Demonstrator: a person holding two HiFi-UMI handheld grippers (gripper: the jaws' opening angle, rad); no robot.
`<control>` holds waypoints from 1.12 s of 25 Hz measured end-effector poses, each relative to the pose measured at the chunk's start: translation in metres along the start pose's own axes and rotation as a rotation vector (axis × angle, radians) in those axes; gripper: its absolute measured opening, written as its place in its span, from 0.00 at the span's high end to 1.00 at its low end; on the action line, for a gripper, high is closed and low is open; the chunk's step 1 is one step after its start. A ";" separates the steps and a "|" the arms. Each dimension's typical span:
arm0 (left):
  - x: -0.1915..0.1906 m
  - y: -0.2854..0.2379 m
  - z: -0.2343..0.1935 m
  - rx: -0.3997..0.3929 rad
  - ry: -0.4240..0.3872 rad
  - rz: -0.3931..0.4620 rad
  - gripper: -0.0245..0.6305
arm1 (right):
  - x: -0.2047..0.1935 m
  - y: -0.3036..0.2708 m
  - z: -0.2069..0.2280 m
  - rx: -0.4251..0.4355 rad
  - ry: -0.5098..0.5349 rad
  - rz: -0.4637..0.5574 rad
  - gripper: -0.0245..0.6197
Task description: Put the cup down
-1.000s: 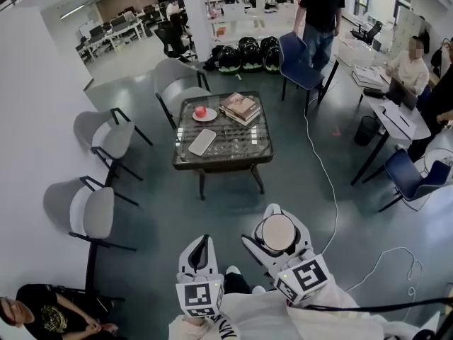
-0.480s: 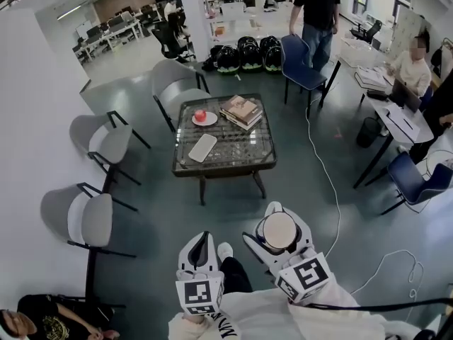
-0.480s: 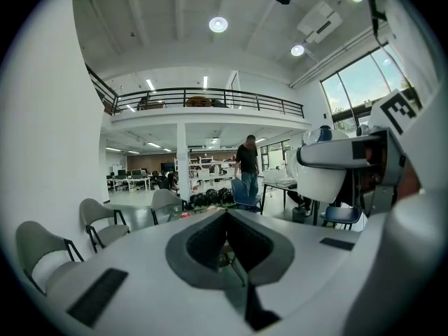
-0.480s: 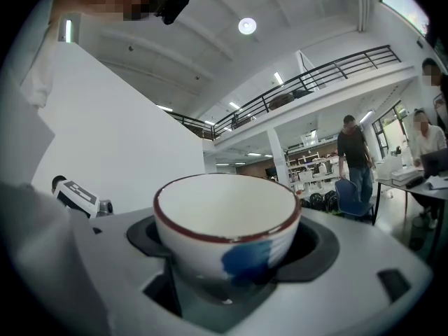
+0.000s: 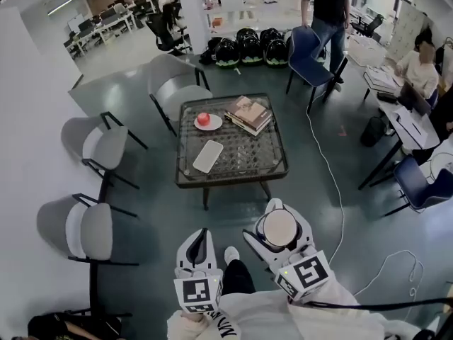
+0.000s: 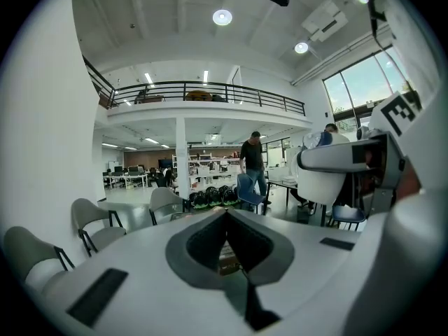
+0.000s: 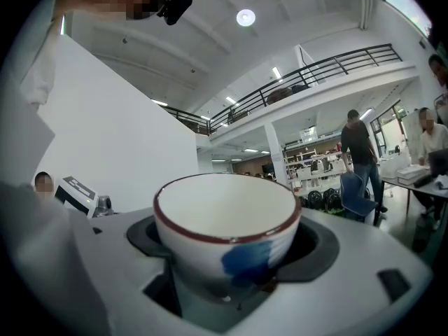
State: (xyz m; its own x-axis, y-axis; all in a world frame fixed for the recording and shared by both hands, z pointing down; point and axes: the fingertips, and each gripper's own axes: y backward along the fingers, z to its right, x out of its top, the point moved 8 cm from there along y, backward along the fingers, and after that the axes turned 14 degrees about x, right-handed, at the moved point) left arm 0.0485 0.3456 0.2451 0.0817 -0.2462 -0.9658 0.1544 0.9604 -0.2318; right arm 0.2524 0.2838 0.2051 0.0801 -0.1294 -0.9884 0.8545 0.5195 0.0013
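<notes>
A white cup (image 7: 227,224) with a dark red rim and a blue patch sits upright between the jaws of my right gripper (image 7: 227,257), which is shut on it. From above, the cup (image 5: 279,230) shows as a pale round mouth in the right gripper (image 5: 277,234), held over the floor a little short of the low glass table (image 5: 272,170). My left gripper (image 5: 201,249) hangs beside it, shut and empty; in the left gripper view its jaws (image 6: 229,247) meet at the tips.
On the table lie a red apple on a plate (image 5: 204,121), a stack of books (image 5: 249,114) and a white flat device (image 5: 208,156). Grey chairs (image 5: 92,227) stand left of it. A white cable (image 5: 333,183) runs over the floor. People sit and stand at the back right.
The table has drawn slightly nearer and lower in the head view as I walk forward. Both grippers keep their pose and the cup stays held.
</notes>
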 end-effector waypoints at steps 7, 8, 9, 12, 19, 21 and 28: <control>0.022 -0.076 -0.035 -0.038 -0.012 -0.003 0.95 | 0.011 -0.073 0.030 -0.023 -0.001 -0.007 0.31; 0.025 -0.085 -0.038 -0.045 -0.014 0.001 0.95 | 0.011 -0.081 0.035 -0.027 -0.004 -0.008 0.31; 0.028 -0.094 -0.041 -0.051 -0.015 0.003 0.95 | 0.010 -0.089 0.039 -0.031 -0.007 -0.011 0.31; 0.029 -0.115 -0.052 -0.064 -0.018 -0.004 0.95 | 0.010 -0.111 0.047 -0.041 -0.011 -0.019 0.31; 0.037 -0.154 -0.084 -0.087 -0.020 -0.001 0.95 | 0.014 -0.159 0.056 -0.065 -0.002 -0.025 0.31; 0.040 -0.162 -0.091 -0.099 -0.017 0.005 0.95 | 0.017 -0.170 0.057 -0.076 0.000 -0.026 0.31; 0.040 -0.184 -0.117 -0.121 -0.009 0.011 0.95 | 0.019 -0.201 0.053 -0.099 0.007 -0.033 0.31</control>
State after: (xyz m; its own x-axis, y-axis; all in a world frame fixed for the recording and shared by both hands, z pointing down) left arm -0.0913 0.1743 0.2354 0.0914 -0.2365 -0.9673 0.0332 0.9716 -0.2344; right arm 0.1095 0.1318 0.1940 0.0487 -0.1416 -0.9887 0.8018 0.5959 -0.0459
